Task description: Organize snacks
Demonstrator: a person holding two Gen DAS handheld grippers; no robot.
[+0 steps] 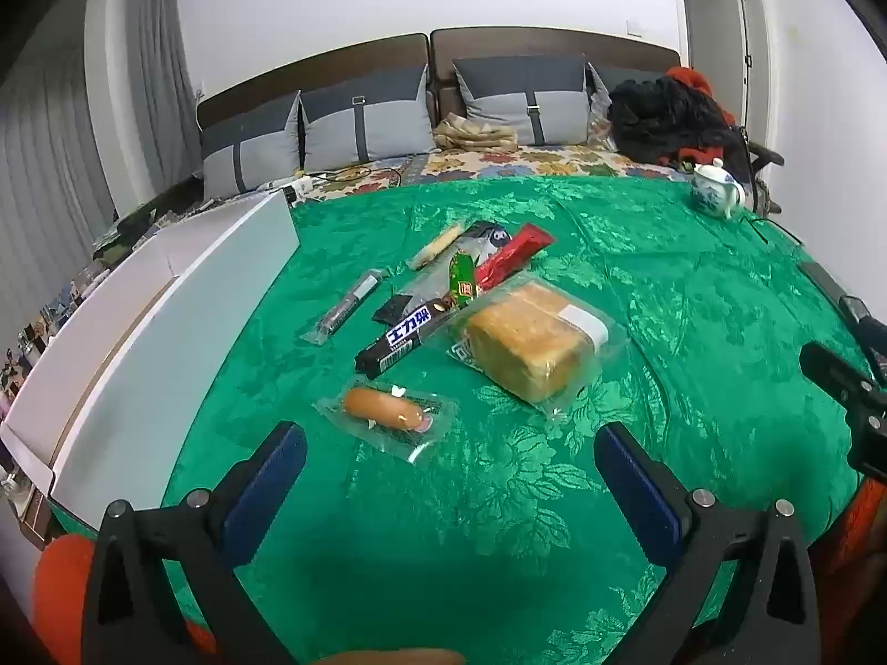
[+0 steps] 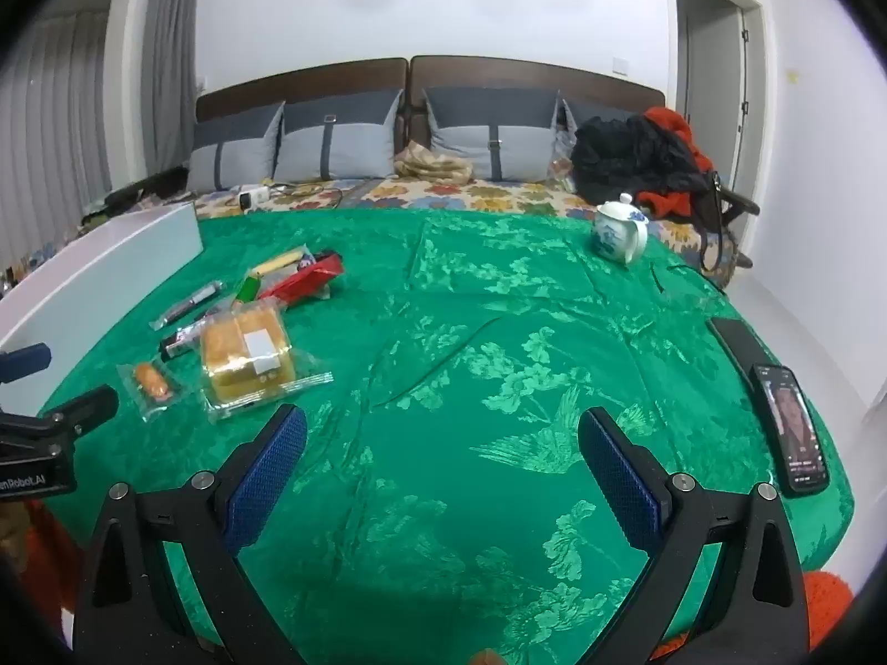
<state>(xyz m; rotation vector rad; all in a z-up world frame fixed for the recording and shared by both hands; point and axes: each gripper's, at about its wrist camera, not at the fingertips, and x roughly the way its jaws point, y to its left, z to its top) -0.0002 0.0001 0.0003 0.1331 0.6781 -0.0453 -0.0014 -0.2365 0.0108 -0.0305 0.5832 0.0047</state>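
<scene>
green tablecloth point(image 1: 554, 499), snacks point(image 1: 443, 310), teapot point(image 1: 715, 188), phone point(image 2: 795, 432)

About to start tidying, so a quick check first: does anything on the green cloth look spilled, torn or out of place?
Nothing looks spilled or torn. The snacks lie in a loose overlapping heap beside the white box, none inside it. The odd ones out are non-snacks: a teapot at the far edge and a lit phone at the right edge.

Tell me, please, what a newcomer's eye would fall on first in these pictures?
First the bright green patterned cloth that covers the table, and the cluster of wrapped snacks on its left part, led by the bagged bread loaf with a wrapped sausage nearer the camera. Then the long white box along the left edge, and the blue-and-white teapot alone at the far right.
</scene>
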